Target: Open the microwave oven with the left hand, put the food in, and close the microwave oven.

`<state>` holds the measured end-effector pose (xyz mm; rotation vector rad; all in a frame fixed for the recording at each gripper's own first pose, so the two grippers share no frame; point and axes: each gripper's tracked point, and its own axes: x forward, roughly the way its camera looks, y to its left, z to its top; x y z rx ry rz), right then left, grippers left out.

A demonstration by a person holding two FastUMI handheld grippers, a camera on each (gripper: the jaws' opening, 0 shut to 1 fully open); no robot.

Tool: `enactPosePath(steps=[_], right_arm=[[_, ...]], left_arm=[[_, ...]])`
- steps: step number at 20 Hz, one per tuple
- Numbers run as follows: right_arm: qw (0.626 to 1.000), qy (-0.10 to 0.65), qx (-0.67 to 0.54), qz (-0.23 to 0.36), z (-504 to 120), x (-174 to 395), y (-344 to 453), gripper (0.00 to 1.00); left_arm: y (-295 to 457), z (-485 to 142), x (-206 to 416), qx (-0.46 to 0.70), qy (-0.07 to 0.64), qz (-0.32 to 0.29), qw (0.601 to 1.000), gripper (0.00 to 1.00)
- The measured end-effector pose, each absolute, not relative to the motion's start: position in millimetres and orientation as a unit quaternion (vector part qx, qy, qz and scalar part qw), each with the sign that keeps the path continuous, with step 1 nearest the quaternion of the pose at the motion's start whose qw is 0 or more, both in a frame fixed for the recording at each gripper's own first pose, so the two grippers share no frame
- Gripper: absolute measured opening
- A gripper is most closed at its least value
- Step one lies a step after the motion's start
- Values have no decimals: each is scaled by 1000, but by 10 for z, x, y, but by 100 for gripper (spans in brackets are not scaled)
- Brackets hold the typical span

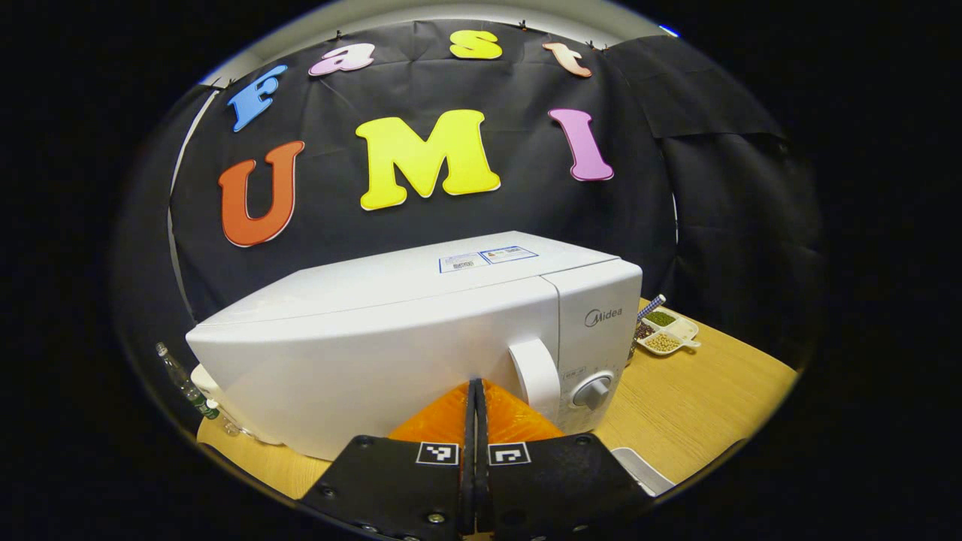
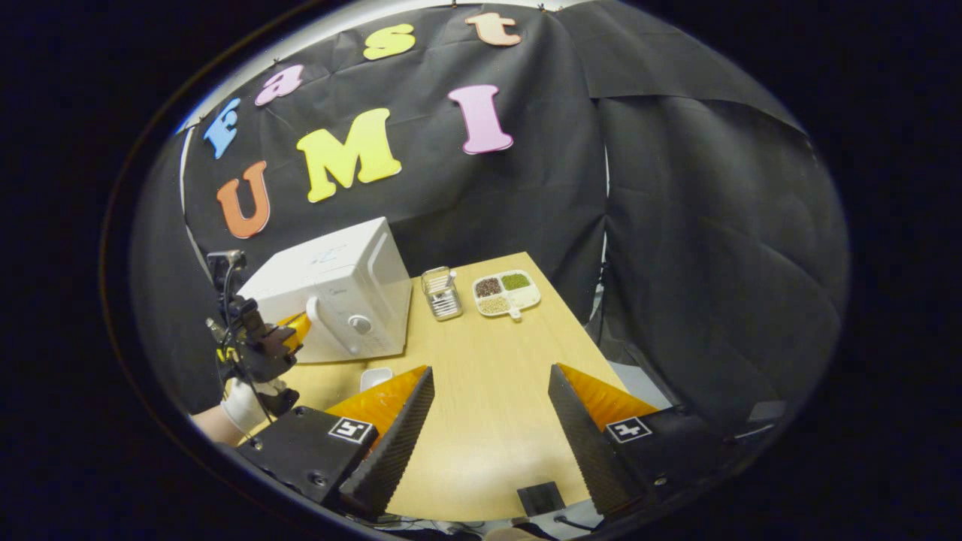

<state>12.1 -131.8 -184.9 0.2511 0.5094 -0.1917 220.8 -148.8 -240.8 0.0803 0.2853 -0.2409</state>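
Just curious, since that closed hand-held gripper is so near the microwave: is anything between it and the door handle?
Nothing visible. The left hand-held gripper sits shut just before the microwave, its handle slightly right.

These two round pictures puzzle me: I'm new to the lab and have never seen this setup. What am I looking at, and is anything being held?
A person holds a two-finger gripper in each hand, and a fisheye camera rides on each.

In the left gripper view, the left gripper has its fingers shut together, empty, right in front of the white microwave oven, near the door handle. The door is closed.

In the right gripper view, the right gripper hangs open and empty over the wooden table. On the table lie a divided tray of beans, a small clear container and a white dish by the microwave.
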Motion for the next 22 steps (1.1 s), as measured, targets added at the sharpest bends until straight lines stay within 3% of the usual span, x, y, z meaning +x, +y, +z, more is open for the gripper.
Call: enactPosePath(steps=[10,12,13,22], right_arm=[[955,250,129,-90,-1869,89,-1335,97],[956,247,128,-88,-1857,84,-1317,97],[957,247,126,-85,-1869,82,-1297,97],[967,226,107,-41,-1761,104,-711,97]], left_arm=[[-1351,-2436,1857,61,152,-101,981,0],[-1320,-2518,1667,70,166,-109,978,88],[-1293,-2505,1606,81,162,-105,978,96],[-966,-1981,752,49,146,-90,984,95]])
